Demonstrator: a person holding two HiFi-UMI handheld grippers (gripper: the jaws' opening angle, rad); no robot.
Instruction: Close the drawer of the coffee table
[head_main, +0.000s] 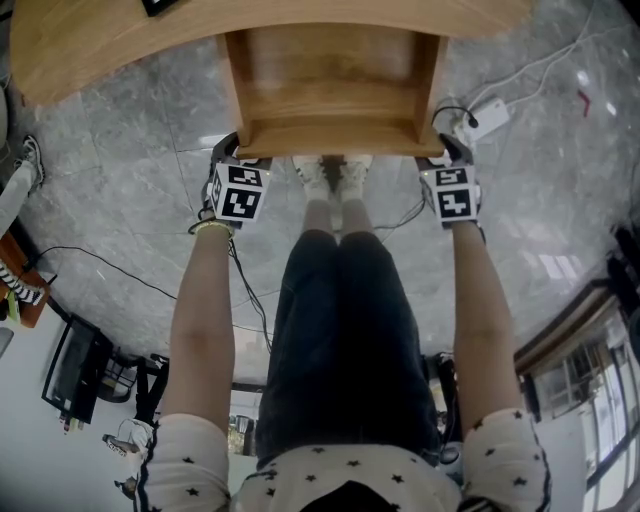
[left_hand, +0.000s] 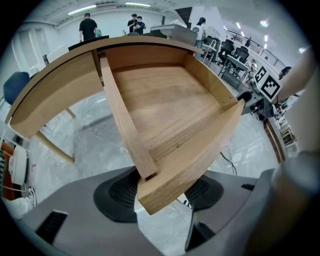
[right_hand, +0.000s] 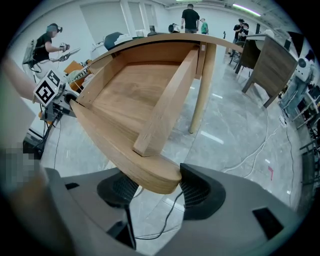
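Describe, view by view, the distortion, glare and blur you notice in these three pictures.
Head view: wide-angle stretch, pale glare patches on the polished floor, all sharp. Left gripper view: fisheye circle with dark corners, drawer walls splay, ceiling lights blown out. Right gripper view: same dark corners, mosaic patch at lower left.

No words, numbers or brand names can be read anywhere. The only printed marks are black-and-white square patterns on the cube (head_main: 238, 191) of the left gripper (head_main: 240, 152) and the cube (head_main: 450, 194) of the right gripper (head_main: 447, 150), mid-frame in the head view.
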